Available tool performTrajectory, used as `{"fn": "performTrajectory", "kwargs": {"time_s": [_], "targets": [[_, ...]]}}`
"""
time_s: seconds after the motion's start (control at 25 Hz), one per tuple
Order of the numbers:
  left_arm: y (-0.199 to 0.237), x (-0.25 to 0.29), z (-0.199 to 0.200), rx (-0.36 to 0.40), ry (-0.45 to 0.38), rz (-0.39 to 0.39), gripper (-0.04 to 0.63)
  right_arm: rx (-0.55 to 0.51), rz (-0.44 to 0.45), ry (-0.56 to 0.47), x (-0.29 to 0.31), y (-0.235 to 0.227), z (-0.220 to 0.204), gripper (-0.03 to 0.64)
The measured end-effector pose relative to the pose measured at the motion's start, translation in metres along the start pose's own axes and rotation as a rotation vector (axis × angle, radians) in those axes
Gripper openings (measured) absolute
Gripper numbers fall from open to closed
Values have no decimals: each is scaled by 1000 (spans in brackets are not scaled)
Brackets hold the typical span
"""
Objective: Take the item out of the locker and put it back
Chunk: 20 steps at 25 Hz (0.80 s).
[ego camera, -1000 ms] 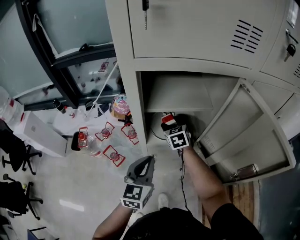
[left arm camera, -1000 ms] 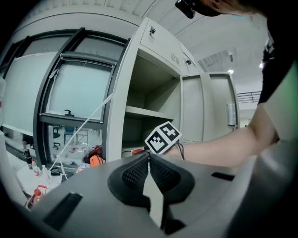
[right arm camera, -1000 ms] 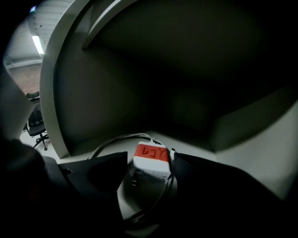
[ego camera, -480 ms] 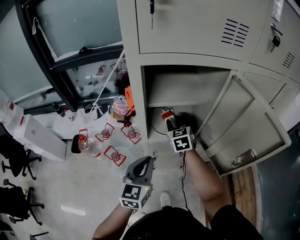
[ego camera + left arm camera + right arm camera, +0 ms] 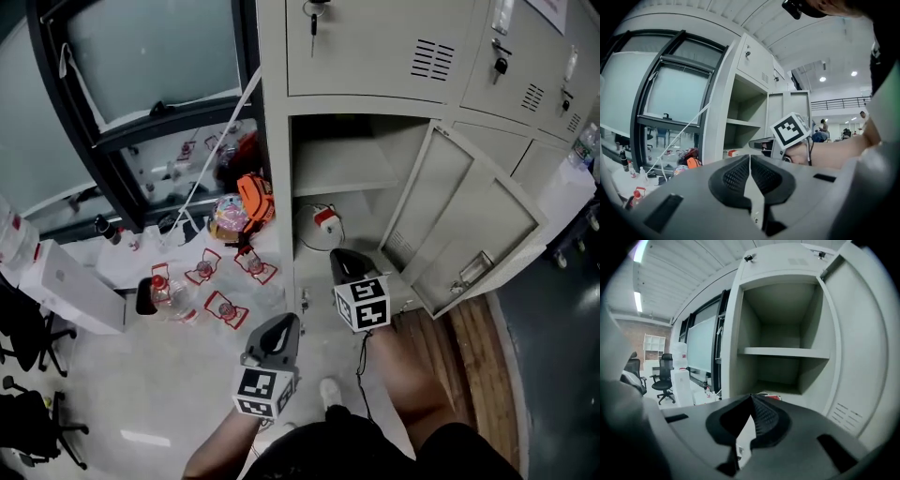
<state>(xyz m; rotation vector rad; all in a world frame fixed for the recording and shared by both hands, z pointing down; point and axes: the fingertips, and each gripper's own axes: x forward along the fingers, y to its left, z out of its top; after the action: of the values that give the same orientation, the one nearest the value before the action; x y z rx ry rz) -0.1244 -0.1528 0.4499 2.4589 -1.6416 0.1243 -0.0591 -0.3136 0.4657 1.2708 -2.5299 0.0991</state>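
Right hand-held gripper [image 5: 339,255] just closed empty, outside locker [image 5: 275,141].

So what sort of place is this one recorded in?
Probably an office or lab locker corner: a bank of grey metal lockers, black office chairs on the open floor, and a large glazed partition beside the lockers.

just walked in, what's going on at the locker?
A person stands at the open locker with a gripper in each hand. The small red-and-white item lies inside, below the shelf. The right gripper is just outside the opening, jaws shut and empty; the left gripper is further back, also shut and empty.
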Motion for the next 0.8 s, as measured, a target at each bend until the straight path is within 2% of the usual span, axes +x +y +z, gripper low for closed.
{"fn": "performTrajectory", "kwargs": {"time_s": [0.32,0.48,0.8], "targets": [[-8,-54,-8,4,-6,-46,12,7,-9,-45,-77,66,1,0],[-12,-77,-17,5,8,-55,8,23,-12,-33,-103,91,-11,0],[-25,-101,-24,-12,14,-60,8,39,-16,-47,-150,113,-18,0]]}}
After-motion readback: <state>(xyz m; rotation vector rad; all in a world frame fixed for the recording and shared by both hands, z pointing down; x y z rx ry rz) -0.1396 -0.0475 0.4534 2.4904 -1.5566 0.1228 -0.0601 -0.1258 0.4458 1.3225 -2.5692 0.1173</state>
